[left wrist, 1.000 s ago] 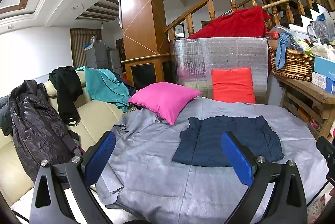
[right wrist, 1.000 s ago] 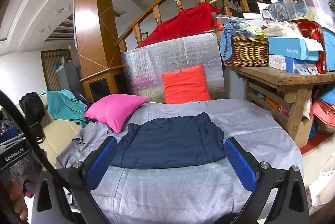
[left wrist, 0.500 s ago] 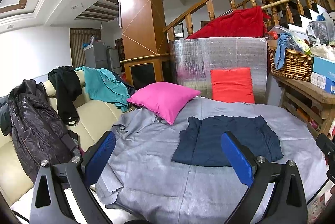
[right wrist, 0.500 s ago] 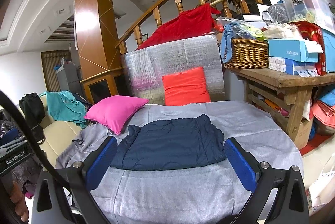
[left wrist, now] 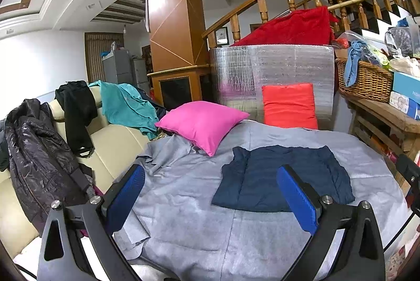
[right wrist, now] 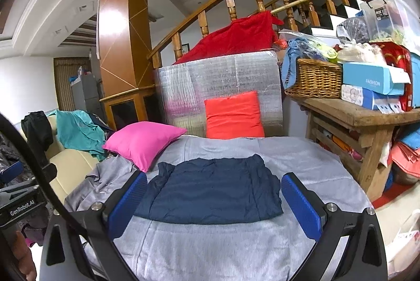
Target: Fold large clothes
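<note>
A navy garment [left wrist: 283, 178] lies folded into a flat rectangle on the grey cloth-covered table [left wrist: 183, 215]; it also shows in the right wrist view [right wrist: 212, 191]. My left gripper [left wrist: 210, 197] is open and empty, held above the table's near edge, left of the garment. My right gripper [right wrist: 214, 204] is open and empty, held just before the garment's near edge, not touching it.
A pink cushion [left wrist: 202, 123] and an orange cushion [left wrist: 288, 106] lie at the table's back. A sofa [left wrist: 78, 149] with draped clothes, including a black jacket [left wrist: 34, 157] and teal shirt [left wrist: 126, 107], stands left. A wooden bench [right wrist: 362, 120] with a basket [right wrist: 315, 78] and boxes stands right.
Almost nothing has changed; both grippers stay open and hover with only a slight drift. The garment has not moved.
</note>
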Tool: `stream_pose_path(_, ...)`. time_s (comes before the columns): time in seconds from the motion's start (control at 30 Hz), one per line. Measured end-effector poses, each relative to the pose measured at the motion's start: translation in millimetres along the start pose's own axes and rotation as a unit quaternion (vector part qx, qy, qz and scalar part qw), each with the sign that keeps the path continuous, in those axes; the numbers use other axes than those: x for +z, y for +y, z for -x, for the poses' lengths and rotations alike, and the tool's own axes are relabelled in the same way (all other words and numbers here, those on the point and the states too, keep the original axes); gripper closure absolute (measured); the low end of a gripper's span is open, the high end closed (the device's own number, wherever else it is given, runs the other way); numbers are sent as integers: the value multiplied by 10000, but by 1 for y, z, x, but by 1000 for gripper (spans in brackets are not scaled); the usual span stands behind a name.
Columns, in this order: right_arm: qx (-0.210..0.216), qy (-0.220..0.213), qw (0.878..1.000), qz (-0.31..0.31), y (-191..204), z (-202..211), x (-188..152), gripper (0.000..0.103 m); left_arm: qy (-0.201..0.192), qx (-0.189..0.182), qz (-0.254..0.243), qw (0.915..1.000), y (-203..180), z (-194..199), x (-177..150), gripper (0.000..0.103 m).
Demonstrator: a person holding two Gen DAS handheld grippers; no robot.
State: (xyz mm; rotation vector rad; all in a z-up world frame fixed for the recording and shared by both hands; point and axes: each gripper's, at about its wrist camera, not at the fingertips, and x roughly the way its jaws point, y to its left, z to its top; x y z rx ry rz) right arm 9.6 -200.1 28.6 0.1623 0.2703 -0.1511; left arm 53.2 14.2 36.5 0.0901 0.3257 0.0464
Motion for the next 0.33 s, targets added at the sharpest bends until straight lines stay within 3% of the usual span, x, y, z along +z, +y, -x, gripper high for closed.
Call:
stream_pose_path(0.2, -24, 74, 10000, 3, -9, -26, 13, 0, 160, -280, 46, 9995, -1, -25, 7, 2)
stream_pose_path(0.27, -131, 123, 9998, -15, -22, -43, 19, 0, 222, -485, 51, 9986, 0, -44, 11, 2)
stream_pose_path(0.33, -383, 184, 9991, -48, -40, -62, 23, 0, 452, -403, 158, 9980, 9, -77, 16, 2)
